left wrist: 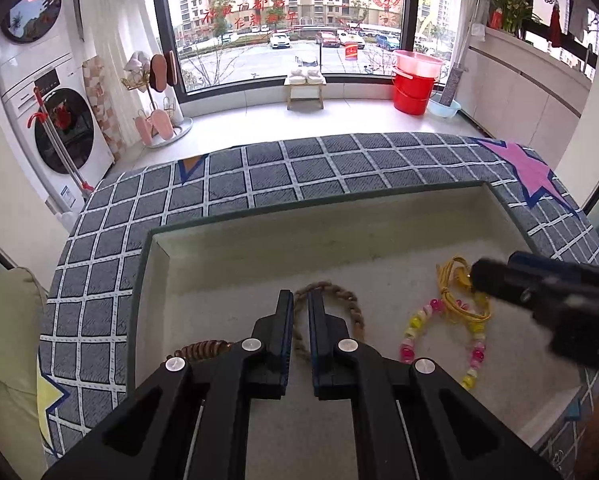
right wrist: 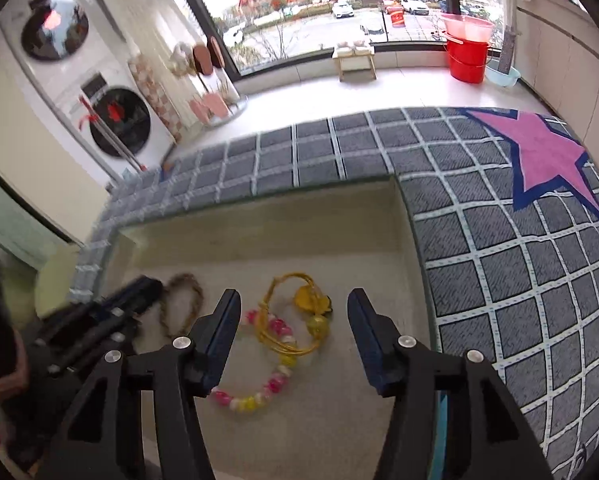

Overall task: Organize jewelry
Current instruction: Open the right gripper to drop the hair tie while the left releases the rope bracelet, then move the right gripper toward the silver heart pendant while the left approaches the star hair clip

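We're mid-sort w/ the jewelry inside the beige tray (left wrist: 227,256), which sits on the checked mat (left wrist: 259,172). Left gripper (left wrist: 299,308), centre-bottom of its view, has jaws clenched on the braided rope bracelet (left wrist: 349,304), the loop poking out past the tips. Right gripper (right wrist: 293,308) has jaws released, nothing between the pads; the yellow cord bracelet (right wrist: 287,312) lies on the tray floor just beyond them, overlapping the pink-and-yellow bead bracelet (right wrist: 259,392) at lower centre. Looks like the yellow piece is freshly set down. Next, prob. place the rope one apart from the others w/o tangling.
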`<state>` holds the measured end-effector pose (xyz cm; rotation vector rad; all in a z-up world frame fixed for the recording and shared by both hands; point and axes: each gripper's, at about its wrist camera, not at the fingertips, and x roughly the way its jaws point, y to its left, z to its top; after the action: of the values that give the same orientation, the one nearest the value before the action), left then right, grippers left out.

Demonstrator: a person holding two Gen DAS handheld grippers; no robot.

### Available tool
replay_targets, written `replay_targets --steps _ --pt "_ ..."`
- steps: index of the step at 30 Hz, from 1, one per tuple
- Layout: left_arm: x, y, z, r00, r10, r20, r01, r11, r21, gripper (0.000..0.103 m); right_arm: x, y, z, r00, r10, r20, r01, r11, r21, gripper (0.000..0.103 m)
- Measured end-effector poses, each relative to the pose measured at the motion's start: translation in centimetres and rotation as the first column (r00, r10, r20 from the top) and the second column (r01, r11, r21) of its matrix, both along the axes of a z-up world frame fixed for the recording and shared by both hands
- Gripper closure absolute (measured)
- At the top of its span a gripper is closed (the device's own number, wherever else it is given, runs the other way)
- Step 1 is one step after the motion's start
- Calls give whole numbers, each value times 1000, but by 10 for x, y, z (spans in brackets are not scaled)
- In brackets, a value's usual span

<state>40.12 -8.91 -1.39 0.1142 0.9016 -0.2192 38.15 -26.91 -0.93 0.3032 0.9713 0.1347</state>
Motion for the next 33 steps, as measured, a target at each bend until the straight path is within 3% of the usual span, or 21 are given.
replay_targets --steps 6,16,18,19,20,21,25,27,31,33 --pt "0 0 4 1000 17 9 -17 1000 1 82 -11 -14 17 998 -53 29 51 997 51 43" --pt "-13 10 23 999 31 27 -30 999 -39 81 -25 -24 18 998 -60 -2 60 994 96 43" --pt "-17 12 28 999 32 32 -31 998 -50 81 -29 -21 21 999 -48 3 48 994 94 38" --pt "-19 13 29 999 35 34 -33 998 -54 68 -31 -20 23 999 -45 7 44 995 94 36" --pt "-21 14 31 999 40 34 -38 998 -55 40 -32 -19 24 999 -42 10 41 995 94 35" --pt "-22 16 33 998 60 35 -58 997 -55 0 -34 -19 26 999 -40 13 39 995 95 35" --pt "-30 25 39 995 71 76 -62 993 -104 0 -41 -20 31 999 -40 14 39 994 98 33" --pt "-37 28 42 993 79 90 -72 994 -85 0 -46 -19 34 999 -39 12 37 994 98 23" --pt "-54 43 47 989 102 108 -92 992 -91 0 -61 -20 41 999 -27 23 24 994 107 20" --pt "-64 51 50 990 96 99 -86 991 -102 0 -67 -19 43 999 -22 28 19 995 95 2"
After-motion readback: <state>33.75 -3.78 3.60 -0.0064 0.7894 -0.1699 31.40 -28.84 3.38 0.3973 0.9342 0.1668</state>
